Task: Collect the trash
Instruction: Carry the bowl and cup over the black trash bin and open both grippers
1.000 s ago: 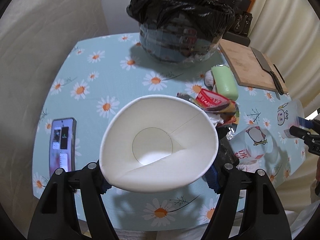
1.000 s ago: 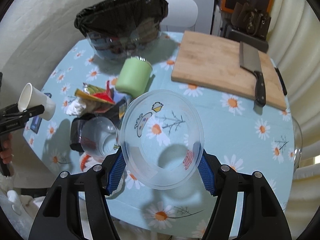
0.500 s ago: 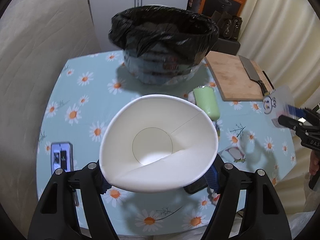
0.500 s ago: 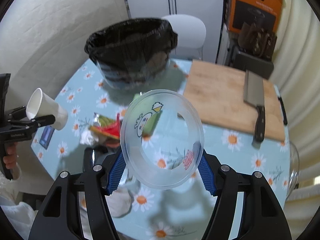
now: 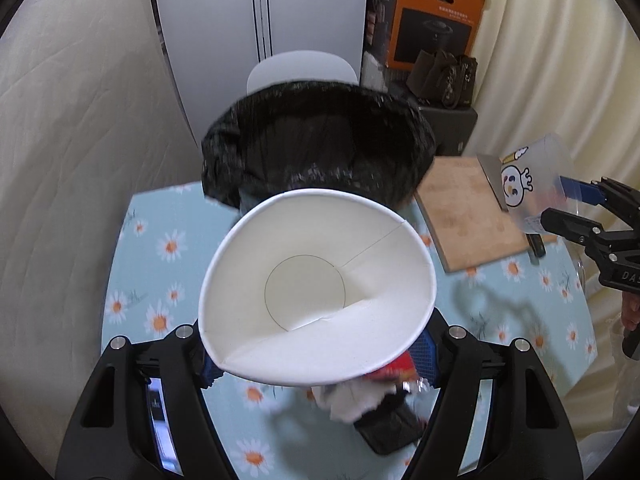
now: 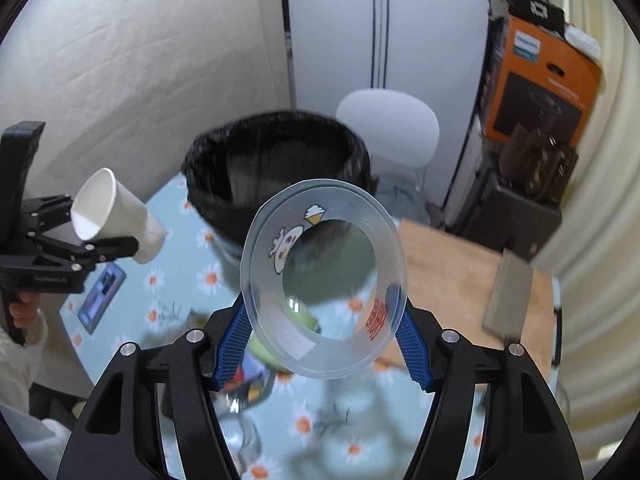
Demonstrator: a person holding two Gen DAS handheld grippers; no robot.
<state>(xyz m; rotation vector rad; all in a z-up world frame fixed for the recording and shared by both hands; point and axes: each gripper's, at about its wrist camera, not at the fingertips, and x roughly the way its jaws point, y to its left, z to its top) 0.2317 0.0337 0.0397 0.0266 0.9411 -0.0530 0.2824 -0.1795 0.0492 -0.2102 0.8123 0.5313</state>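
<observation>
Two cups were in the air at this moment, one in each claw. In the left wrist view, the left gripper [image 5: 316, 344] was closed on a white paper cup [image 5: 316, 284], squeezed out of round, its mouth facing the camera and its long axis running forward along the fingers. The trash bin [image 5: 316, 148], lined with a black bag, stood straight ahead of and below this cup, at the far edge of the daisy tablecloth [image 5: 160, 280]. A wooden cutting board [image 5: 468, 216] lay to the right of the bin. Under the cup, crumpled wrappers [image 5: 372, 392] and a dark object remained on the table. At the right border, the right gripper [image 5: 588, 224] appeared well apart, with the clear plastic cup [image 5: 532, 176].

In the right wrist view, the right gripper [image 6: 324, 332] was clamped on the clear plastic cup [image 6: 324, 280], also pointing forward. The bin [image 6: 276, 172] lay ahead and slightly left. The left gripper [image 6: 80, 248] with the paper cup [image 6: 116, 216] was left of the bin, over the table edge; a phone [image 6: 100, 296] lay under it.

I judge both cups about equally near the bin; its wide opening gives room, but the two claws could meet above it if they drop together.
</observation>
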